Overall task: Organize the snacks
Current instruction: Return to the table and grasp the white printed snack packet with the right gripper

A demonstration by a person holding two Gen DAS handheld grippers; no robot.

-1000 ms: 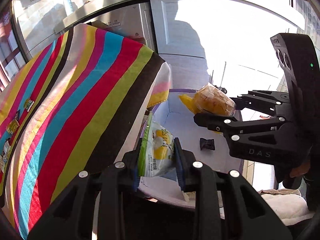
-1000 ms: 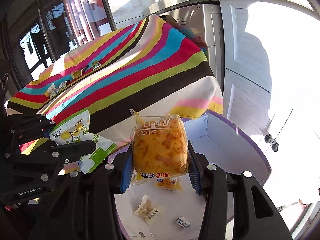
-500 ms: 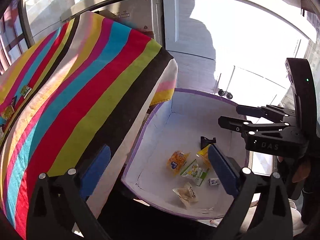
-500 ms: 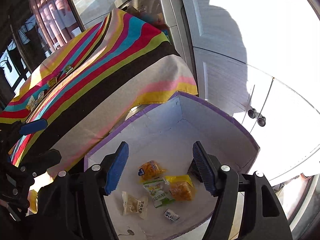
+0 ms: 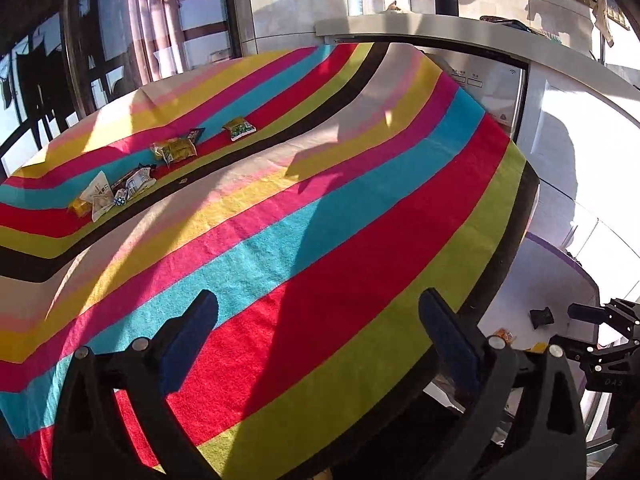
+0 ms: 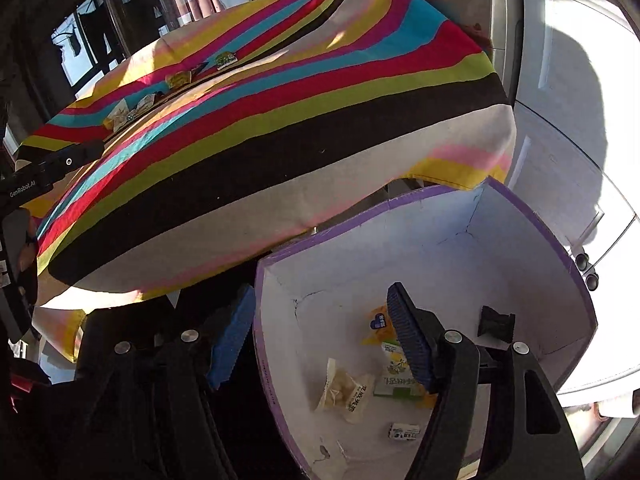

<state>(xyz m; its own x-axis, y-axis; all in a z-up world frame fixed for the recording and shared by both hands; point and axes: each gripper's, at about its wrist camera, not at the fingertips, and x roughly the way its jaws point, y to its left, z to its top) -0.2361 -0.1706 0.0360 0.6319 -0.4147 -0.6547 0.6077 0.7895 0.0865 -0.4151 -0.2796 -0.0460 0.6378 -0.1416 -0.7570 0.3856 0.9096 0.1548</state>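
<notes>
both jaws spread and empty, opening wider: left gripper (image 5: 318,334) over striped cloth (image 5: 320,220), right gripper (image 6: 320,338) over box (image 6: 560,256).

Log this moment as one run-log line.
left gripper: open, empty, over tablecloth | right gripper: opening, empty, at box rim | snacks: some on cloth

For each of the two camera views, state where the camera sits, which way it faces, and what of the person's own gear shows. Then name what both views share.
Left wrist: sits on the left gripper, facing down across the striped tablecloth toward the snack packets at its far side; its own empty, opening fingers show, and the right gripper at the right edge.
Right wrist: sits on the right gripper, facing down into the purple-rimmed box; its empty, opening fingers show.
Shared: tablecloth, far snack packets, box.
</notes>
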